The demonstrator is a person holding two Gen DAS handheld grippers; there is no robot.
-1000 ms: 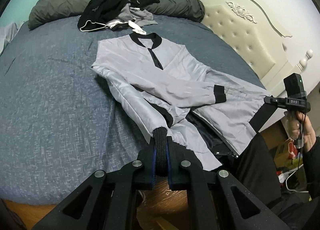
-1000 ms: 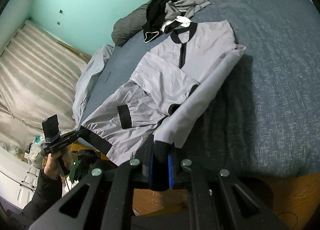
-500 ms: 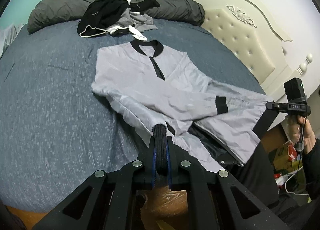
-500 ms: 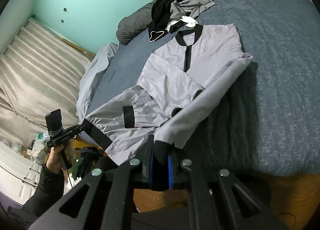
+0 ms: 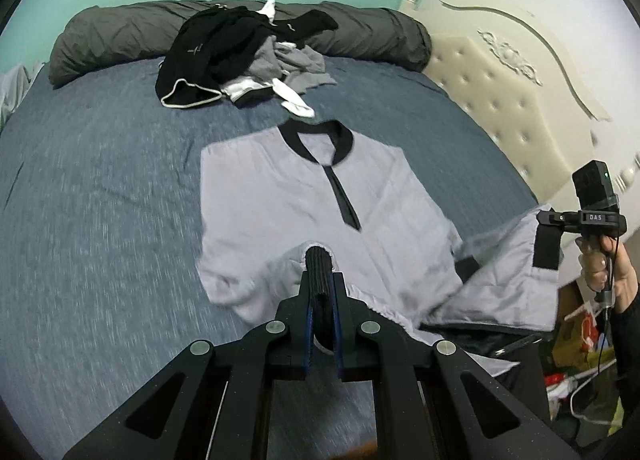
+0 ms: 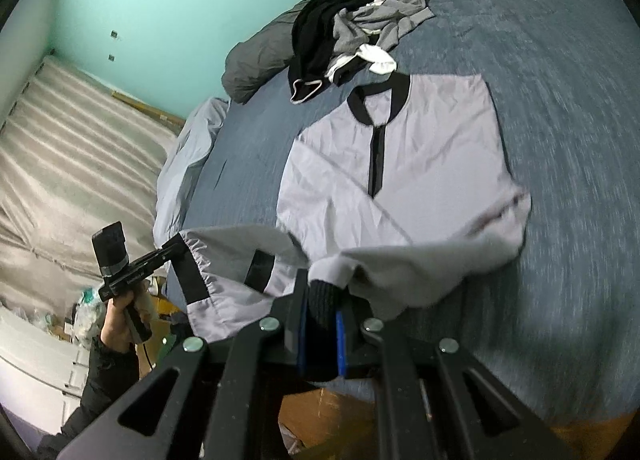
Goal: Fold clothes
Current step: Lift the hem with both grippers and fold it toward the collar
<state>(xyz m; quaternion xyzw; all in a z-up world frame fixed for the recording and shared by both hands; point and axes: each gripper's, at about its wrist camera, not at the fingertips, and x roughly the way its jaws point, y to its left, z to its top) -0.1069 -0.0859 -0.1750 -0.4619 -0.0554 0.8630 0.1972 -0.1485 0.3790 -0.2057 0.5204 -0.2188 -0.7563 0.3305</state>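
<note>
A light grey jacket (image 5: 280, 196) with a black collar and placket lies collar-far on the blue bed (image 5: 100, 200). My left gripper (image 5: 320, 280) is shut on a black ribbed band at one lower corner and holds it up over the jacket's body. My right gripper (image 5: 554, 218) is at the right of this view, held in a hand (image 5: 608, 272) and shut on the other black hem band. In the right wrist view, the right gripper (image 6: 322, 300) pinches its ribbed band. The left gripper (image 6: 172, 250) holds the far corner, and the jacket (image 6: 432, 148) hangs between them.
A pile of black, grey and white clothes (image 5: 240, 56) lies just beyond the collar, against a rolled grey duvet (image 5: 120, 36). A cream tufted headboard (image 5: 500, 92) stands to the right. Pale curtains (image 6: 60, 140) and floor clutter (image 5: 580, 340) lie beyond the bed edge.
Both grippers have moved forward and slightly up toward the collar with the hem bands. The jacket's lower part has lifted off the bed edge and come over its body.
</note>
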